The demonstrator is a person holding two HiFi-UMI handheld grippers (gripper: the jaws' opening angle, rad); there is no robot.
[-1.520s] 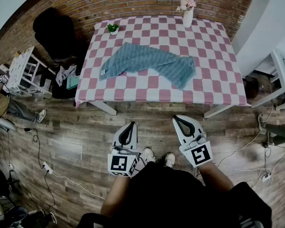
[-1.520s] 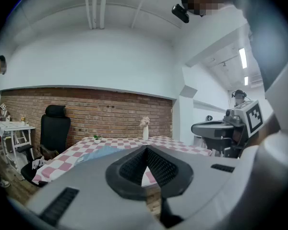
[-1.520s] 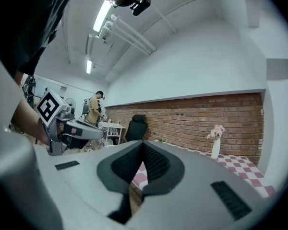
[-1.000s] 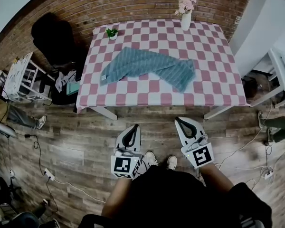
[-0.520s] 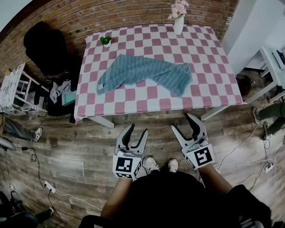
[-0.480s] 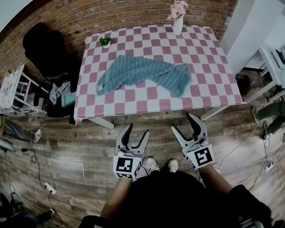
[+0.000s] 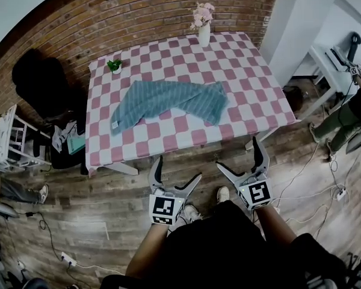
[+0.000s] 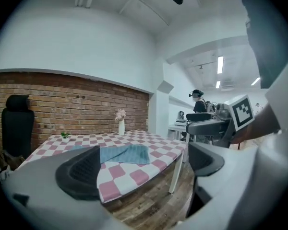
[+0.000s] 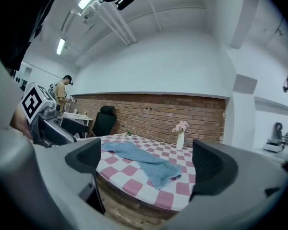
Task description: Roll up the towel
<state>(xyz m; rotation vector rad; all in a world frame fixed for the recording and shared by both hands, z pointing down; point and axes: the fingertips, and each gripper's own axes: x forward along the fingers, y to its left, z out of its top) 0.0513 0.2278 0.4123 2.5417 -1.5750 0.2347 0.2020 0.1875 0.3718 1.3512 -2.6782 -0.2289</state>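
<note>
Towel (image 7: 168, 100) lies crumpled on the checked table (image 7: 253, 83). Left gripper (image 7: 178, 168) and right gripper (image 7: 238, 153) are away from it, jaws opening wide, nothing between them.

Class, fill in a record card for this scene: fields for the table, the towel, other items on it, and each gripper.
table: pink-and-white checked cloth
towel: blue-grey, unrolled and rumpled on the table
other items: vase of flowers, small potted plant, near far edge
left gripper: jaws opening, empty, short of the table
right gripper: jaws opening, empty, short of the table
</note>
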